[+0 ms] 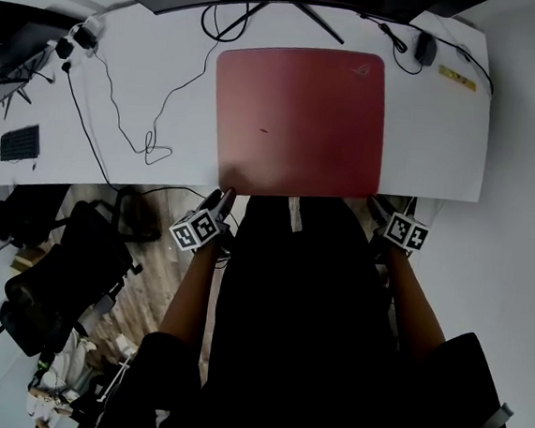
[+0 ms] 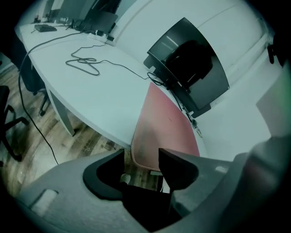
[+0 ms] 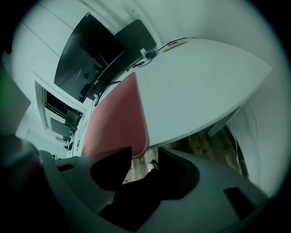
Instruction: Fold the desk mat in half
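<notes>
A red desk mat [image 1: 300, 117] lies flat on the white desk [image 1: 141, 64], its near edge at the desk's front edge. My left gripper [image 1: 223, 196] is at the mat's near-left corner and my right gripper [image 1: 378, 207] at its near-right corner. In the left gripper view the left gripper [image 2: 141, 159] is open, with the corner of the mat [image 2: 163, 123] hanging over the desk edge between the jaws, untouched by the pads. In the right gripper view the right gripper [image 3: 145, 154] is open too, the stitched corner of the mat [image 3: 118, 118] between its jaws.
A monitor stand [image 1: 297, 0] and a mouse [image 1: 426, 48] sit behind the mat, and a loose black cable [image 1: 152, 141] lies to its left. A keyboard [image 1: 18, 142] is at the far left. A black office chair [image 1: 60, 268] stands on the wooden floor beside the person.
</notes>
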The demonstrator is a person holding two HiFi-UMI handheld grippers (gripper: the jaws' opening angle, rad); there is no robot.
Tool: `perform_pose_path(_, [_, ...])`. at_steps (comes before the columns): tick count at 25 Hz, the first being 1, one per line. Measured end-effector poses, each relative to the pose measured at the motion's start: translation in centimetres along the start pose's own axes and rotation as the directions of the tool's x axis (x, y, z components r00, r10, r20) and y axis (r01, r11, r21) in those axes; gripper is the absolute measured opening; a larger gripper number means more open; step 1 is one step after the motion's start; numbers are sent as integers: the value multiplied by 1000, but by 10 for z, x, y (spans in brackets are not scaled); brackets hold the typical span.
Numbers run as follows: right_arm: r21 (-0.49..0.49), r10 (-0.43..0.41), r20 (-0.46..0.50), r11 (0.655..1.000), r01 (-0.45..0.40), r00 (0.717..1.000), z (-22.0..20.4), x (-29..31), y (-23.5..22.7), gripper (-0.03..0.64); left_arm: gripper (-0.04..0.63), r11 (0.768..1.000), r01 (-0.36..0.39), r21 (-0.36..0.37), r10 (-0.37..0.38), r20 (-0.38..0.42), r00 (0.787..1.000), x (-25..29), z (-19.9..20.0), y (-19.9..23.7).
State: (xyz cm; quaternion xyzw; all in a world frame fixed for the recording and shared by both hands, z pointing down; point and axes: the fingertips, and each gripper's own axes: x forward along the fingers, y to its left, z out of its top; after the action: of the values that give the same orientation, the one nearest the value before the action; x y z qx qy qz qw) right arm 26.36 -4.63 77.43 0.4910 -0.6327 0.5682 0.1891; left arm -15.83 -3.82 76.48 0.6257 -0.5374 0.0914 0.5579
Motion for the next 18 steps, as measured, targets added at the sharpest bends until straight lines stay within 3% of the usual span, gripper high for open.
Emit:
perform_pose_path(11, [105, 8, 22, 994, -10, 1000, 3, 12, 0, 161, 222, 998, 52, -46, -52, -16, 998, 14, 0, -8])
perform_pose_path(15, [155, 63, 6, 986, -63, 998, 0, 14, 6, 114, 149, 999, 12, -29, -12, -15, 1000, 12, 1, -2])
perform_pose_path(18, [153, 59, -8, 987, -57, 998, -2, 12, 7, 82, 104, 999, 16, -36, -17, -32, 999, 8, 1, -3])
